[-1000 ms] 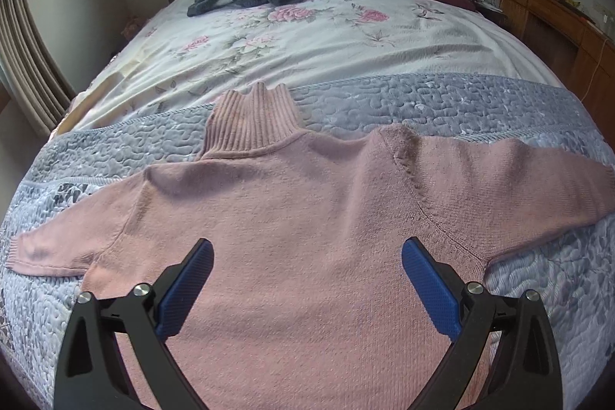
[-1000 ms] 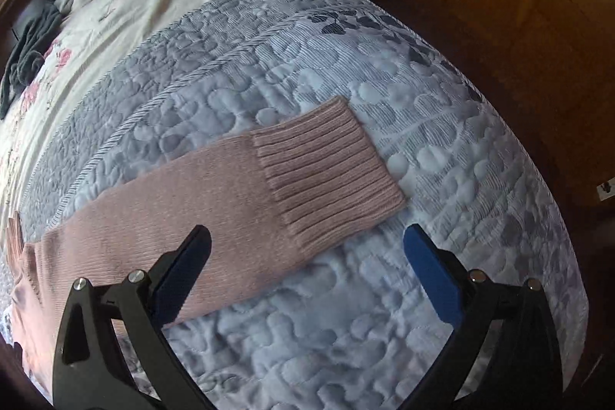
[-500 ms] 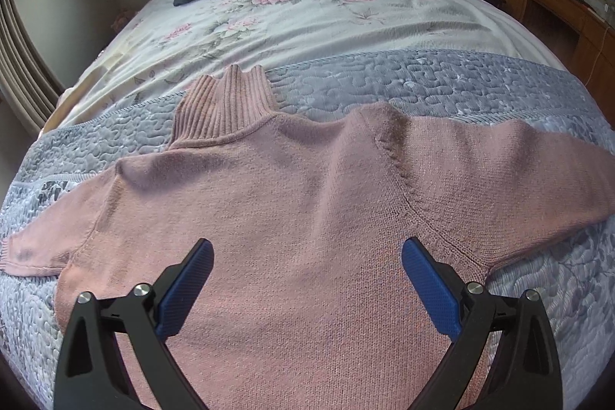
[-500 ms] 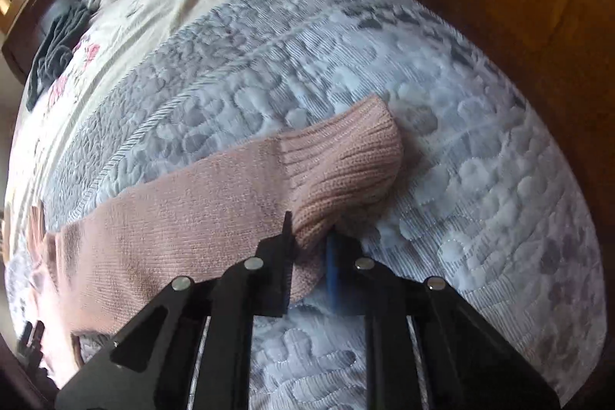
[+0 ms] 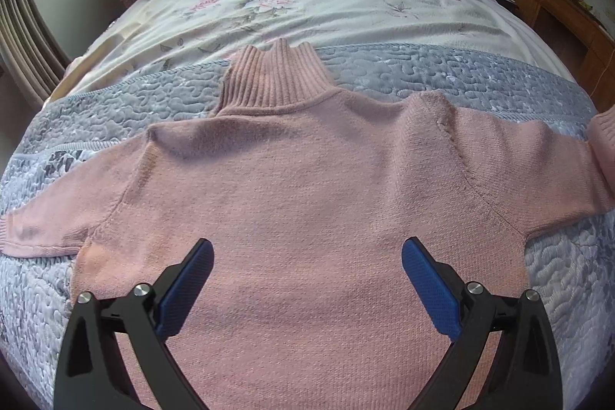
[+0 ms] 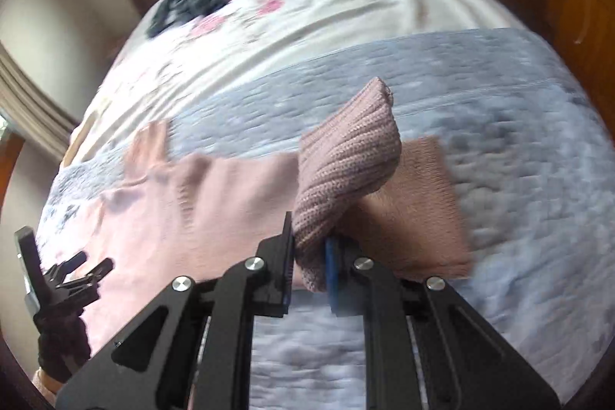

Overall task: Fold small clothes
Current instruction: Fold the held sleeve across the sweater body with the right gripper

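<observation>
Right wrist view: right gripper [image 6: 309,266] clamped on ribbed cuff [image 6: 346,160] of pink sweater [image 5: 307,210], sleeve lifted off grey quilt [image 5: 499,87], long axis running leftward toward body. Left gripper [image 5: 307,279] spread wide, empty, hovering over sweater's lower middle. Probably next: cuff across to chest.
</observation>
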